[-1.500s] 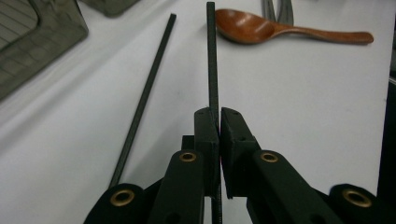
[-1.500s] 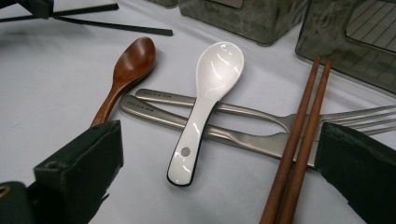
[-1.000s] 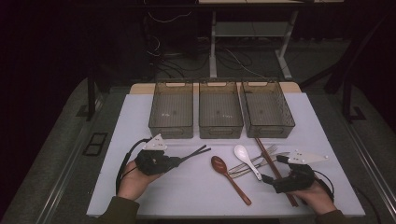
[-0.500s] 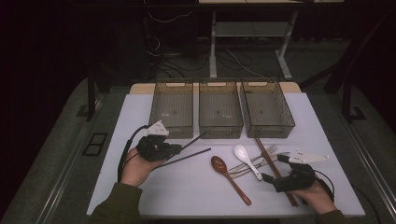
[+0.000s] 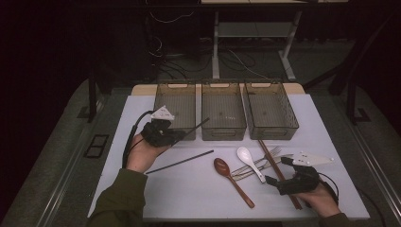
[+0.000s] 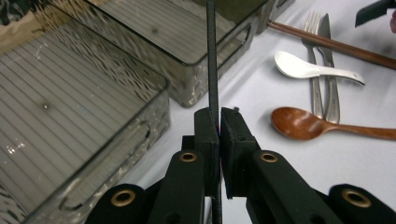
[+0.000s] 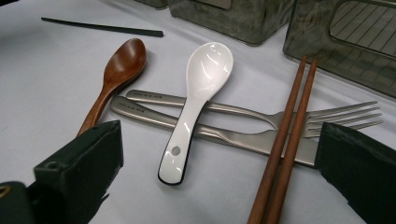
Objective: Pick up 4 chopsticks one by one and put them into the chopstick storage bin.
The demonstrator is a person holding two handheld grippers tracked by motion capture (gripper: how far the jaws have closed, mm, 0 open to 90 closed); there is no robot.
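Note:
My left gripper is shut on a black chopstick, held above the table in front of the left clear bin. In the left gripper view the jaws pinch that chopstick, which points up past a bin's front wall. A second black chopstick lies on the white table. My right gripper rests open near the front right, beside the brown chopsticks. In the right gripper view its open jaws frame a white spoon and the brown chopsticks, touching neither.
A wooden spoon, a metal fork and a knife lie in the cutlery pile. The middle bin and right bin stand in a row at the back. The table's front edge is near both hands.
My left hand has risen and moved toward the bins with one black chopstick; the other black chopstick stayed on the table. The right hand has not moved.

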